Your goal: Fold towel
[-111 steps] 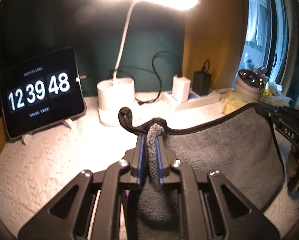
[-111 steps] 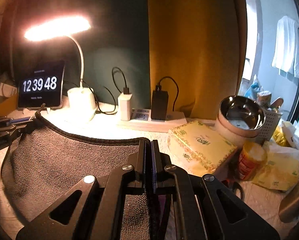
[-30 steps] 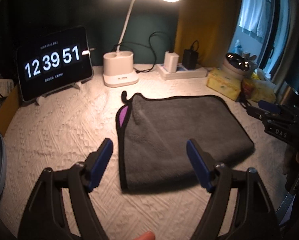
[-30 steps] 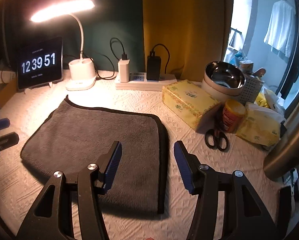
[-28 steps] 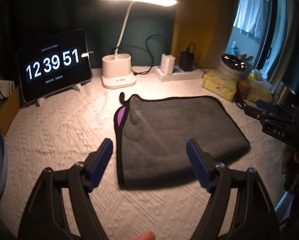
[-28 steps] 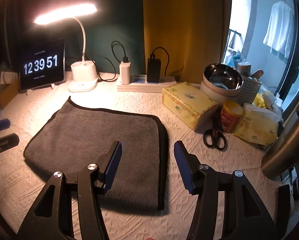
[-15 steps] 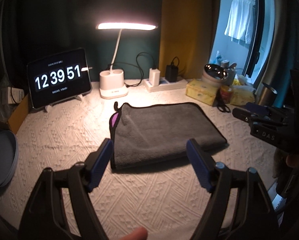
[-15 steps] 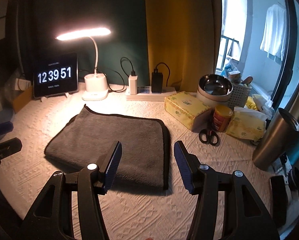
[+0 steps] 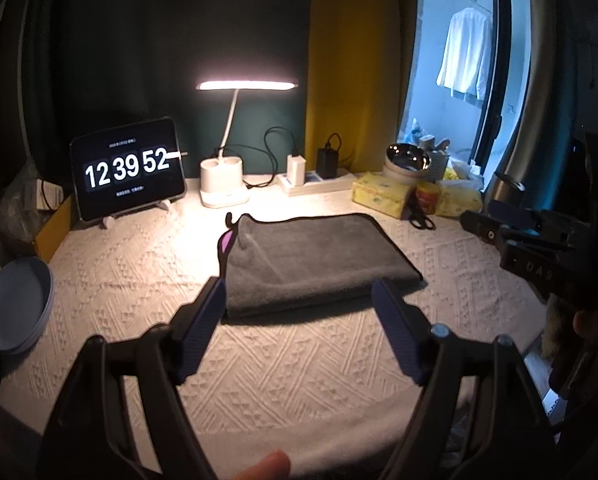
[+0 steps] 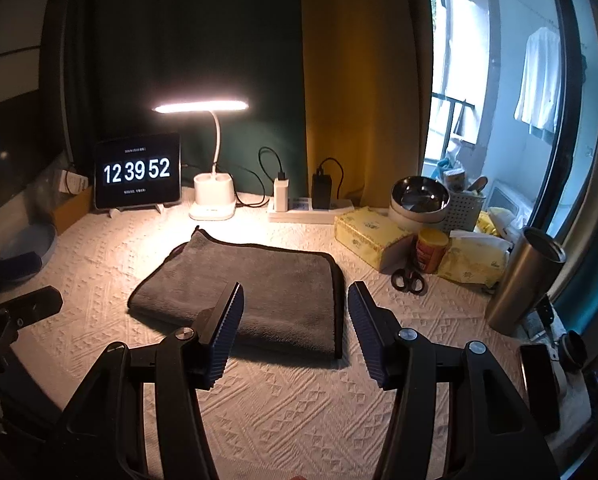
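Observation:
A dark grey towel [image 9: 311, 260] with black trim lies folded flat on the white textured tablecloth [image 9: 299, 368]; it also shows in the right wrist view [image 10: 259, 284]. A purple tag [image 9: 227, 240] sticks out at its far left corner. My left gripper [image 9: 299, 312] is open and empty, held above and in front of the towel's near edge. My right gripper [image 10: 295, 316] is open and empty, also back from the towel. The right gripper shows at the right of the left wrist view [image 9: 531, 248].
A tablet clock [image 9: 129, 172], lit desk lamp [image 9: 225, 184] and power strip [image 10: 307, 206] stand at the back. A tissue box [image 10: 369, 236], steel bowl [image 10: 419, 200], can [image 10: 431, 250], scissors [image 10: 409, 280] and steel tumbler [image 10: 523, 280] crowd the right. A blue plate [image 9: 15, 308] lies left.
Both grippers have pulled back and up from the folded towel, so it looks smaller and farther. Earlier they were shut on its edge; now both are open and the towel lies still.

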`<state>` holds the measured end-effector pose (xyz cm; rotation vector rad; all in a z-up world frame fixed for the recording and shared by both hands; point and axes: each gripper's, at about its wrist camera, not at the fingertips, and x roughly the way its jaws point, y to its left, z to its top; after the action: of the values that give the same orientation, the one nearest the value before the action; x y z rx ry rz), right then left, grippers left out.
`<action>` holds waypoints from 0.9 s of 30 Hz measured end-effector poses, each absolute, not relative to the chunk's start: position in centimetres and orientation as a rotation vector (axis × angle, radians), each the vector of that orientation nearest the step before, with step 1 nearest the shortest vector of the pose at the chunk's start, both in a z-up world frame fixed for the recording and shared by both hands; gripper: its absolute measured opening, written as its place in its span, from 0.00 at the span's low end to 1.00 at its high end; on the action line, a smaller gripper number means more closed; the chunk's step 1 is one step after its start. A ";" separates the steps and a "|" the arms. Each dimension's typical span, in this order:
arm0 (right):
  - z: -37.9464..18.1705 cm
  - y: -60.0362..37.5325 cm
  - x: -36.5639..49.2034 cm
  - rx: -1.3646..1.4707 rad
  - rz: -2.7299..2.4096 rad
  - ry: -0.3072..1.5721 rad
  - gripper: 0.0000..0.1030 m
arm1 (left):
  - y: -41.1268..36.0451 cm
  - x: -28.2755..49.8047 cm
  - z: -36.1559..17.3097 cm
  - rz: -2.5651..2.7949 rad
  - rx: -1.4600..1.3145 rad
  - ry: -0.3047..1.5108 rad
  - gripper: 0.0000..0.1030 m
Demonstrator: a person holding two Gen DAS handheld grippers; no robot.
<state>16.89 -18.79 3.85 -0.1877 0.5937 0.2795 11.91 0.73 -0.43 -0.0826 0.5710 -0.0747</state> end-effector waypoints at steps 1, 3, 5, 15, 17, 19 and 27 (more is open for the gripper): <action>4.1 -18.8 16.4 -0.189 0.279 0.588 0.56 | 0.7 11.6 -0.4 -0.074 -0.082 0.568 0.75; 4.4 -18.8 15.6 -0.189 0.278 0.578 0.56 | 0.6 10.8 -0.2 -0.075 -0.080 0.559 0.75; 4.6 -18.9 14.8 -0.189 0.277 0.572 0.56 | 0.5 10.1 -0.1 -0.071 -0.082 0.553 0.75; 5.5 -19.5 9.6 -0.155 0.305 0.493 0.56 | 1.9 5.6 0.4 0.014 -0.106 0.433 0.75; 5.6 -19.7 8.4 -0.140 0.306 0.472 0.56 | 2.2 4.8 0.4 0.031 -0.101 0.405 0.75; 5.7 -19.9 7.5 -0.134 0.301 0.458 0.56 | 2.4 4.1 0.5 0.048 -0.097 0.381 0.75; 6.3 -20.2 4.1 -0.113 0.293 0.393 0.56 | 2.1 -0.4 1.1 0.096 -0.050 0.241 0.75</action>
<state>4.14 -20.19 6.30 -0.1126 0.3932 0.2928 -0.37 2.09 1.13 -0.0499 0.2406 0.0960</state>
